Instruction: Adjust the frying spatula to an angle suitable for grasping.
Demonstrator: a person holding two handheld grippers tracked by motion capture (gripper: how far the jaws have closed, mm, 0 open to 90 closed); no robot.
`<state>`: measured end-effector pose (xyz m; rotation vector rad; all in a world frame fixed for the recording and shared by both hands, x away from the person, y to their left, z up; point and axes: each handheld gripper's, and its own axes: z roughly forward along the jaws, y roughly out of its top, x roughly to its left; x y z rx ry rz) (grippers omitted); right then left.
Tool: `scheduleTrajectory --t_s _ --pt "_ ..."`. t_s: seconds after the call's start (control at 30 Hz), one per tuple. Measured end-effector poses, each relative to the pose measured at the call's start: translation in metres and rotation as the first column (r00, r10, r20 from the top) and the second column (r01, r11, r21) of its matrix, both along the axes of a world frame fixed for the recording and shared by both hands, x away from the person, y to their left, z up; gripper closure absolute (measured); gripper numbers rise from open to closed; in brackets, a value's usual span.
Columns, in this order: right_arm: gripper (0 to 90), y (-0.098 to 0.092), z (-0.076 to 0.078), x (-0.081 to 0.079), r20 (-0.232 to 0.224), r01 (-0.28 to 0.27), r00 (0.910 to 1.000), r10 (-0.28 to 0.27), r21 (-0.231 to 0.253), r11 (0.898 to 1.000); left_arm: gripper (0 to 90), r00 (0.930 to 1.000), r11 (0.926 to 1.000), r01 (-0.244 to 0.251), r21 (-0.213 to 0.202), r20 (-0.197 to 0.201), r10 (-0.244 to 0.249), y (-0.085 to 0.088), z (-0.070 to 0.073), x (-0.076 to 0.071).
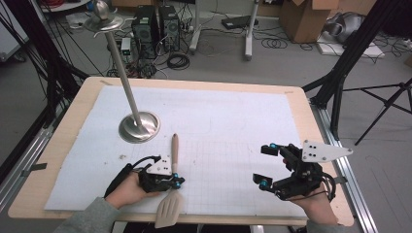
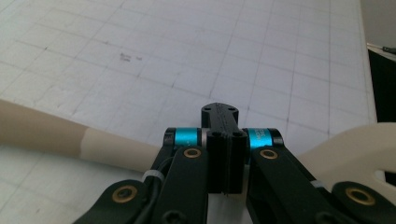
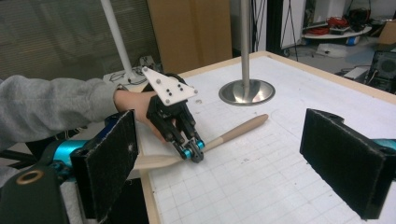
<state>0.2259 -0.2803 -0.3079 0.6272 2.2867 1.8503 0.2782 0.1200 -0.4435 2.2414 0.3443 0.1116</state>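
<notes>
A workshop floor strewn with cables, computer towers and cardboard boxes lay beyond a wooden table (image 1: 58,145) covered by a white gridded mat (image 1: 228,131).

At the lower left of the high view, the left gripper (image 1: 176,181) sat with its jaws pressed together low over the neck of a pale slotted spatula (image 1: 171,187). In the left gripper view the jaws met flat at the centre while the spatula ran beneath them from the left edge to the right, so whether they actually pinched it could not be told. In the right gripper view that gripper's tips rested right on the spatula where the handle meets the blade. The wooden handle pointed up the frame towards the round base of a metal stand (image 1: 139,126); the slotted blade overhung the table's near edge.

At the lower right, the right gripper (image 1: 265,166) hovered with its jaws spread wide and empty, well apart from the spatula.

The blade hanging past the edge looked like the main risk: if the closed jaws only pressed on the neck, a lift or nudge could tip the spatula off the table. Swinging the handle upward could also knock it against the stand's base nearby.
</notes>
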Motion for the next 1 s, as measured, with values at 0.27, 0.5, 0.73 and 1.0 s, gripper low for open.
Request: scheduleTrajectory --t_s 0.27,0.5,0.73,1.0 --pt "10.8 0.003 -0.002 0.002 -0.007 -0.005 1.0 0.005 -0.007 1.0 89.9 0.9999 0.9998 0.004 0.02 -0.015 -0.004 0.022 0.002 -0.002" --pt "10.9 0.005 -0.003 0.003 -0.011 -0.008 0.9999 0.008 -0.011 1.0 89.9 0.9999 0.9997 0.003 0.023 -0.016 -0.003 0.039 0.003 -0.004" --pt "10.9 0.008 -0.004 0.005 -0.016 -0.014 0.9998 0.014 -0.015 1.0 89.9 0.9989 1.0 -0.002 0.005 -0.047 0.002 0.049 0.002 -0.001" --pt "10.9 0.011 -0.006 0.006 -0.028 -0.019 0.9994 0.018 -0.029 0.999 89.7 0.9905 0.9871 -0.128 -0.095 0.038 0.132 0.061 0.018 0.022"
